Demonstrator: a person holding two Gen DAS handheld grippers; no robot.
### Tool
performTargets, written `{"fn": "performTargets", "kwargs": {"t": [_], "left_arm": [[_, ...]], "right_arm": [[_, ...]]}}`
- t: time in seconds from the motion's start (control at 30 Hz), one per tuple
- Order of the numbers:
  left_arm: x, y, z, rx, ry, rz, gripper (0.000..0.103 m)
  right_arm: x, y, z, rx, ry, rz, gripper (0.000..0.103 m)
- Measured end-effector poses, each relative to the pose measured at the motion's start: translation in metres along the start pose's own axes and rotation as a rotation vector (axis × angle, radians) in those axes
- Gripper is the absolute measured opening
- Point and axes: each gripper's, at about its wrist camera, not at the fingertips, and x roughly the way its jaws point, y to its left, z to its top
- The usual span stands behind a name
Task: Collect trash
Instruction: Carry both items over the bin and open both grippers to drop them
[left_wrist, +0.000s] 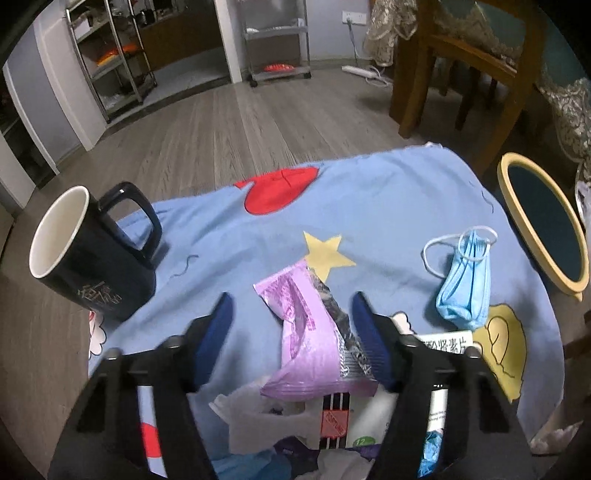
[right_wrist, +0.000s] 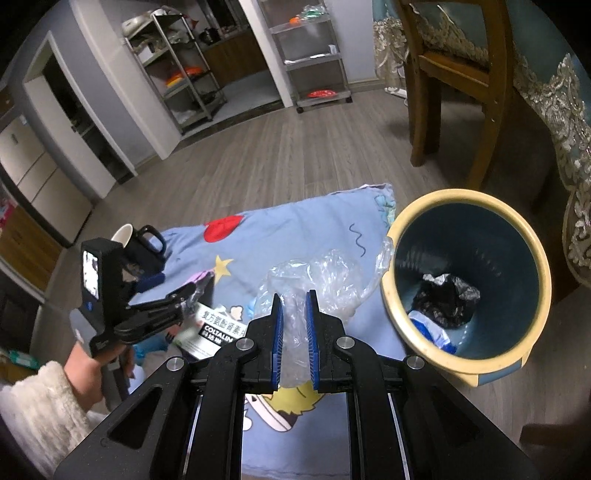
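Note:
A crumpled purple snack wrapper (left_wrist: 306, 332) lies on the blue cartoon cloth (left_wrist: 369, 206), on top of a pile of tissue and packaging. My left gripper (left_wrist: 291, 298) is open around it. The right pad touches the wrapper and the left pad stands apart from it. A folded blue face mask (left_wrist: 461, 280) lies to the right. In the right wrist view my right gripper (right_wrist: 294, 295) is shut on a clear plastic bag (right_wrist: 325, 277), just left of the yellow-rimmed bin (right_wrist: 461, 195), which holds a black bag (right_wrist: 447, 295). The left gripper (right_wrist: 171, 286) shows there too, held by a hand in a fluffy white sleeve.
A black mug (left_wrist: 85, 254) stands at the cloth's left edge. A white medicine box (right_wrist: 218, 325) lies by the pile. The bin (left_wrist: 504, 181) sits at the cloth's right edge. A wooden chair (left_wrist: 461, 66) and metal shelves (left_wrist: 110, 59) stand beyond on the wood floor.

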Motion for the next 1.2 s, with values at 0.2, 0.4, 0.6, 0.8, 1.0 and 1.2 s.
{"fn": "performTargets", "kwargs": {"t": [0.2, 0.4, 0.6, 0.8, 1.0, 1.2], "left_arm": [[0.001, 0.001, 0.000, 0.012, 0.027, -0.006, 0.019], [-0.032, 0.008, 0.013, -0.031, -0.092, -0.017, 0.018], [-0.073, -0.009, 0.031, 0.000, -0.214, -0.073, 0.018], [-0.104, -0.043, 0.039, 0.069, -0.289, -0.161, 0.018], [-0.126, -0.077, 0.041, 0.122, -0.327, -0.238, 0.018], [-0.134, -0.105, 0.037, 0.175, -0.325, -0.289, 0.018]], "right_arm": [[0.000, -0.002, 0.001, -0.004, -0.001, -0.013, 0.013], [0.001, -0.009, 0.003, 0.017, -0.001, -0.026, 0.013], [-0.001, -0.012, 0.004, 0.035, -0.009, -0.030, 0.013], [-0.008, -0.022, 0.008, 0.066, -0.037, -0.036, 0.013], [-0.020, -0.042, 0.015, 0.103, -0.081, -0.066, 0.013], [-0.048, -0.087, 0.026, 0.123, -0.155, -0.161, 0.013]]}}
